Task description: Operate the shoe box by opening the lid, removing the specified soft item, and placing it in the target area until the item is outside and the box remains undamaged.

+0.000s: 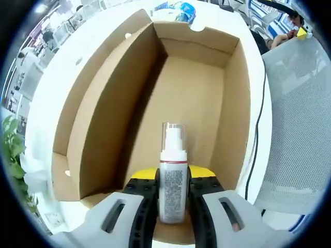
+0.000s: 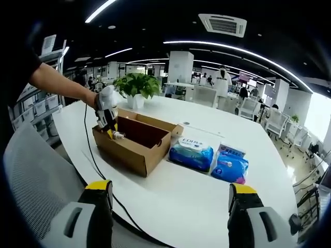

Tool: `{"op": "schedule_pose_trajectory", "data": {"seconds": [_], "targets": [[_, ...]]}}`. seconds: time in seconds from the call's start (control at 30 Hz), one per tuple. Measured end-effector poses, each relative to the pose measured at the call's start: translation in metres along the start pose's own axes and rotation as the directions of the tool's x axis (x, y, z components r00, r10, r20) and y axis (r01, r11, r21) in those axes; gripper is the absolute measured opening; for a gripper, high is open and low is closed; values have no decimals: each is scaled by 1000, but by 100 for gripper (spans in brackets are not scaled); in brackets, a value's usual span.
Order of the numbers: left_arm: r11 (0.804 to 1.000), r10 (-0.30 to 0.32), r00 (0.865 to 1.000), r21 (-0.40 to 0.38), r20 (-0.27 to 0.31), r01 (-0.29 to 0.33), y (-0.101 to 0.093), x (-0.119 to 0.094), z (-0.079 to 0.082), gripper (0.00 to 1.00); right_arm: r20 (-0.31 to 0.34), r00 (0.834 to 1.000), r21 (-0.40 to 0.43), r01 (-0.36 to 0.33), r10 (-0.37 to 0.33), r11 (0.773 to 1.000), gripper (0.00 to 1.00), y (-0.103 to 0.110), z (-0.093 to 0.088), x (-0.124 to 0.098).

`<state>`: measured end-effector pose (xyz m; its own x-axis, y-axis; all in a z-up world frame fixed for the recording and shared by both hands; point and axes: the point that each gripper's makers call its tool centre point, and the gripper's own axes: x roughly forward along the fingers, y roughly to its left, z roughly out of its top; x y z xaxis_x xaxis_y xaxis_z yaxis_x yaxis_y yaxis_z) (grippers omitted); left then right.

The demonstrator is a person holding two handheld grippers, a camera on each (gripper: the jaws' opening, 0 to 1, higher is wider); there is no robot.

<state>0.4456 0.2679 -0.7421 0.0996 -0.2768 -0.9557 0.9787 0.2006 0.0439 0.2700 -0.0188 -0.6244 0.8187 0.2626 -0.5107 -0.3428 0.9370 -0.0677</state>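
In my left gripper view the box lies open across the frame's middle w/ its lid flap at left; my left gripper at bottom centre is clenched on a spray bottle, upright over the box's near edge. In the right gripper view, left gripper dips into the box at centre-left, wipes packs just right of it on the white table; right gripper at bottom is released, jaws wide apart
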Motion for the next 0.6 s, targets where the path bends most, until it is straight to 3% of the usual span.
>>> {"op": "schedule_pose_trajectory", "data": {"seconds": [0.6], "targets": [[995,34,996,91,83,-42,-16,-34,24,19,32,999,5,-38,38,999,93,6,5,-1]]}}
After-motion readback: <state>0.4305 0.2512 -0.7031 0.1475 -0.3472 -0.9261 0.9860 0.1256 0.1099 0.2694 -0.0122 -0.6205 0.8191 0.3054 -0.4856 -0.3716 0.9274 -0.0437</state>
